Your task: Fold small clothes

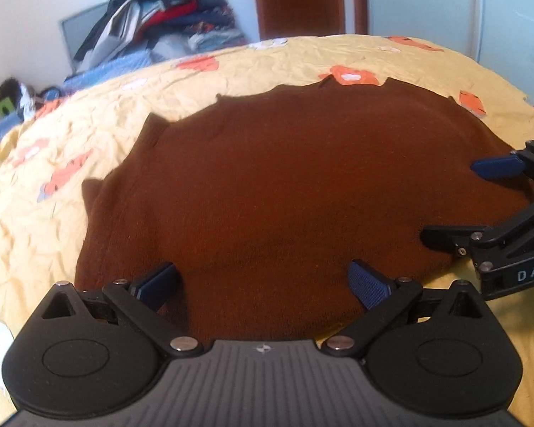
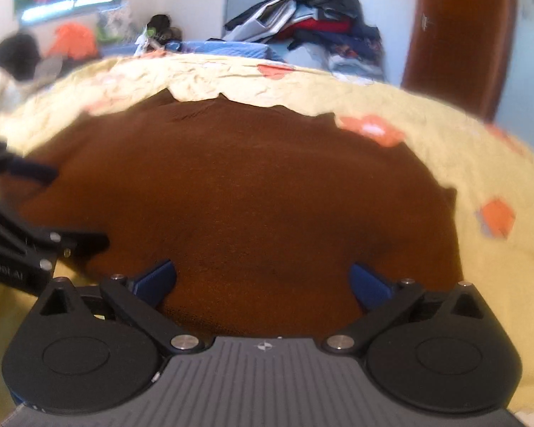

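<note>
Left tool [image 1: 263, 281] is hanging wide open over the near edge of the brown garment [image 1: 284, 178], gripping nothing, blue pads [image 1: 368, 283] standing clear of the cloth. Right tool [image 2: 263, 281] is just beside it, jaws also spread fully, nothing held, the same garment lying between and ahead of its fingers. Garment is lying spread flat on the yellow flowered bedspread [image 1: 231, 67], running out ahead of both tools. Farther off, a heap of mixed clothes [image 2: 313, 25] is sitting beyond the bed against the wall, brown door [image 1: 299, 0] behind.
</note>
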`<state>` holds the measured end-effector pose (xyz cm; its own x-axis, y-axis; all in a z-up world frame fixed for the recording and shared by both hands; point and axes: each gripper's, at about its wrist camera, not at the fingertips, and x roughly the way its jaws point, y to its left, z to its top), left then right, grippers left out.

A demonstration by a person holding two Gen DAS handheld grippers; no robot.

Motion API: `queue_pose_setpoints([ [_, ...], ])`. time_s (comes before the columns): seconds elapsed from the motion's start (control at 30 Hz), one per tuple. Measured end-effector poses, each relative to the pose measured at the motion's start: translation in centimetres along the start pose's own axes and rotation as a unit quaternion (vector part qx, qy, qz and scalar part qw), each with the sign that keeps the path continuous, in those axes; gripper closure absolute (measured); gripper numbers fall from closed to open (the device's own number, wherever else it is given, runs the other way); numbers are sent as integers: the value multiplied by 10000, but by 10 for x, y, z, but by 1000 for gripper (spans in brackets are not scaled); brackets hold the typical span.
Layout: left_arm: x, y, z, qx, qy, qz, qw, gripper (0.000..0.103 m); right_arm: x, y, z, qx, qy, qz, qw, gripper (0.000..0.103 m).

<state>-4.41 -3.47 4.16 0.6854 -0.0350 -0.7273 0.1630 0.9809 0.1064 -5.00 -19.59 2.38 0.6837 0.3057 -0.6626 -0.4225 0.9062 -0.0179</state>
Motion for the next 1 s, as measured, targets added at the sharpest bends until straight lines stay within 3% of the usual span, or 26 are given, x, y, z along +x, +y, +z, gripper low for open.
queue_pose_setpoints([
  [0.1,0,1,0,-73,46,7,10000,0,-1,2,14,-20,326,-57,9994,1],
  [0.23,0,4,-3,-230,54,-50,9997,0,-19,6,17,211,-71,62,9997,0],
  [0.3,0,5,-4,-231,48,-61,9997,0,-7,10,10,65,191,3,9998,0],
  [0.37,-1,5,-4,-222,64,-75,9997,0,-3,12,-3,-185,41,25,9998,0],
  [0.47,-7,11,-8,-292,90,-66,9995,0,-11,5,7,193,335,46,9992,0],
  [0.53,-14,18,-13,-445,92,-53,9990,0,-27,-5,8,547,221,103,9982,0],
  [0.6,-27,35,-19,-918,104,-232,9955,0,-46,-21,2,1043,105,224,9942,0],
  [0.63,-34,49,-23,-1301,100,-461,9904,0,-54,-32,-2,1385,84,301,9899,0],
  [0.7,-44,84,-35,-2287,146,-1002,9682,0,-67,-61,-15,2203,134,529,9739,0],
  [0.73,-45,102,-41,-2809,191,-1259,9513,0,-72,-75,-26,2662,195,642,9616,0],
  [0.83,-34,145,-60,-4157,350,-1961,8874,1,-74,-114,-54,3885,374,978,9155,0],
  [0.87,-31,152,-62,-4362,307,-2088,8747,1,-72,-122,-61,4162,371,1109,9017,0],
  [0.93,-24,154,-58,-4501,318,-2253,8635,1,-64,-126,-65,4419,259,1319,8869,0],
  [1.0,-17,147,-51,-4495,334,-2340,8614,1,-56,-126,-64,4493,234,1511,8802,0],
])
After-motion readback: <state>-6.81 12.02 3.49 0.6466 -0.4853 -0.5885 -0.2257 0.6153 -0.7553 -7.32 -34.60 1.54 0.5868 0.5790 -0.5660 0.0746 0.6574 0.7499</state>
